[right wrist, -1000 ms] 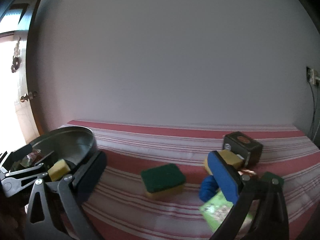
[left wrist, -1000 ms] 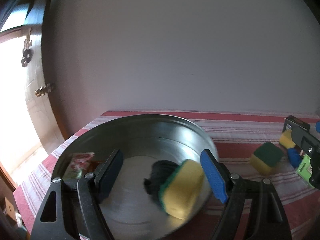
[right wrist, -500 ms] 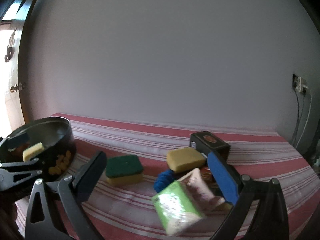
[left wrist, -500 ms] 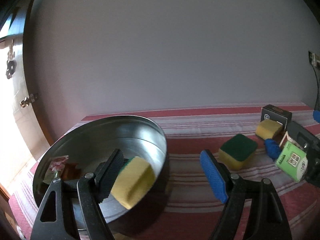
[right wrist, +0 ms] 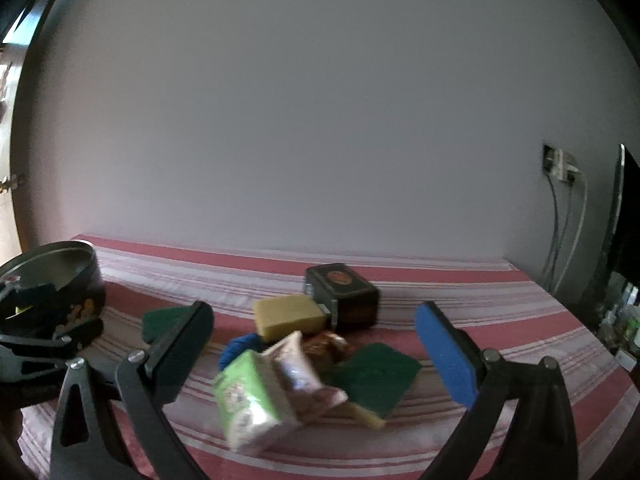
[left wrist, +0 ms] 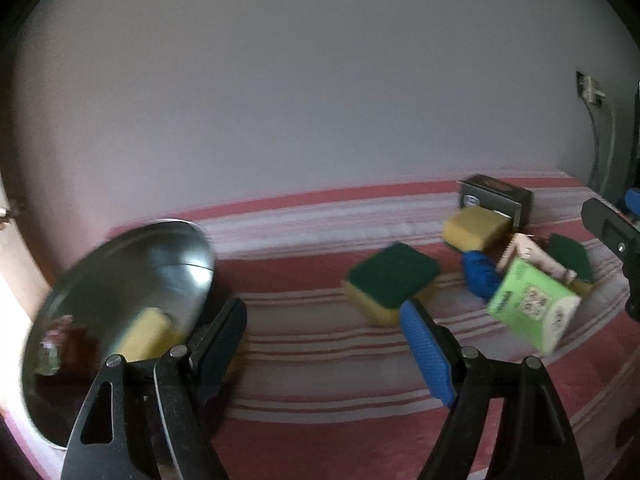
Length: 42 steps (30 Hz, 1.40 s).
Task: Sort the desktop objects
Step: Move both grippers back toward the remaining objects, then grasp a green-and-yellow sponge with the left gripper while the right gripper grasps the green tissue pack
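Note:
My left gripper (left wrist: 322,320) hangs open over the striped cloth, nothing between its fingers, just right of the round metal tin (left wrist: 180,256). A yellow sponge (left wrist: 142,334) lies inside the tin. A green-topped sponge (left wrist: 390,276) lies just beyond the blue finger. My right gripper (right wrist: 312,320) is open too, low over a pile: a green packet (right wrist: 248,396), a pale packet (right wrist: 304,368), a green sponge (right wrist: 372,376), a yellow sponge (right wrist: 288,314), a blue object (right wrist: 236,348) and a dark box (right wrist: 340,292). No pad touches any of them.
The red-and-white striped cloth (left wrist: 320,364) covers the table, which ends at a plain wall. A wall socket with hanging cables (right wrist: 560,168) and a dark screen edge (right wrist: 628,216) stand at the far right. The tin (right wrist: 90,280) shows at left in the right wrist view.
The yellow sponge, earlier between my left fingers above the tin, now lies in the tin. My left gripper has swung right out over the cloth. My right gripper moved right, closer to the pile.

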### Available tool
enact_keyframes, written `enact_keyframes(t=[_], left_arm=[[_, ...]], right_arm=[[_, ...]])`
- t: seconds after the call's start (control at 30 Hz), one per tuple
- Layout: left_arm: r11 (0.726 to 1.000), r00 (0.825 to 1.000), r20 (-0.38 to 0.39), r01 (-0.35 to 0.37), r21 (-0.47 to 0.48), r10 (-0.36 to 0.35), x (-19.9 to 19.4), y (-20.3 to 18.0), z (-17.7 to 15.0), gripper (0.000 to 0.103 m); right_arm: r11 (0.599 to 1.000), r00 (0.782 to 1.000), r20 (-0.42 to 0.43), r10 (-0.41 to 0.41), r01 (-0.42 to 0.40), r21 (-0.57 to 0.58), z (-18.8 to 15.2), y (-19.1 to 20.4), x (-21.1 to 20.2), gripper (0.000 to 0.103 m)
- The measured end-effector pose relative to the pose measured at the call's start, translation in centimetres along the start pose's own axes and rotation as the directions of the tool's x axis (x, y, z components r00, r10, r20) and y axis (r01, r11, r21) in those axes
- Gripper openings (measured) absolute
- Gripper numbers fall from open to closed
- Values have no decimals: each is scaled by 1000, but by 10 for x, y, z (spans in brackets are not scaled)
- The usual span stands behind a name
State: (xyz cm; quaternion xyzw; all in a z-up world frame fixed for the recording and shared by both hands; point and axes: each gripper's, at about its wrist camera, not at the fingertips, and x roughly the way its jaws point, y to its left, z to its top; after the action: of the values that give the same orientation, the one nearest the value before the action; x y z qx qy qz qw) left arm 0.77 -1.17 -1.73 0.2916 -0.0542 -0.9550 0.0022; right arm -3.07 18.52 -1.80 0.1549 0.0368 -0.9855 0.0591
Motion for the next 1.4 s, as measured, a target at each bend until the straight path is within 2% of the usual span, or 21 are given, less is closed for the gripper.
enact_keyframes(t=[0.23, 0.37, 0.53, 0.63, 0.67, 0.7, 0.73, 0.77, 0.9, 1.03, 1.2, 1.4], left_arm=[[995, 993, -102, 67, 74, -60, 38, -27, 18, 81], [990, 987, -155, 69, 123, -50, 62, -36, 25, 81], [984, 976, -199, 117, 131, -90, 80, -43, 30, 81], [981, 963, -244, 148, 124, -115, 92, -48, 29, 78], [979, 954, -267, 173, 106, -140, 96, -47, 29, 69], [974, 941, -276, 219, 63, -194, 100, -42, 30, 65], [971, 934, -284, 238, 35, -218, 102, -39, 30, 65], [969, 931, -281, 246, 15, -232, 102, -36, 31, 65], [969, 934, -277, 245, 36, -226, 100, -41, 31, 58], [973, 943, -254, 230, 27, -215, 95, -43, 31, 56], [984, 977, -115, 177, -9, -177, 64, -33, 31, 56], [989, 989, 0, 145, -21, -145, 39, -32, 30, 56]], right_arm=[[998, 1000, -9, -23, 24, 60, -2, -29, -3, 103], [995, 999, -31, -7, 10, 103, -4, -40, 2, 103], [993, 999, -49, 7, -2, 117, -5, -43, 6, 103], [994, 998, -56, 8, -1, 109, -5, -41, 7, 103], [994, 998, -58, 8, -2, 106, -5, -40, 7, 103], [995, 998, -60, 8, -2, 104, -5, -40, 7, 103], [995, 998, -62, 6, 0, 103, -6, -40, 7, 103], [995, 998, -64, 5, 1, 102, -6, -39, 8, 103], [995, 997, -76, 1, 7, 100, -5, -38, 10, 103], [995, 996, -85, -6, 14, 96, -5, -37, 12, 103], [997, 993, -112, -26, 35, 74, -5, -33, 17, 103], [998, 990, -131, -41, 48, 46, -6, -30, 21, 102]])
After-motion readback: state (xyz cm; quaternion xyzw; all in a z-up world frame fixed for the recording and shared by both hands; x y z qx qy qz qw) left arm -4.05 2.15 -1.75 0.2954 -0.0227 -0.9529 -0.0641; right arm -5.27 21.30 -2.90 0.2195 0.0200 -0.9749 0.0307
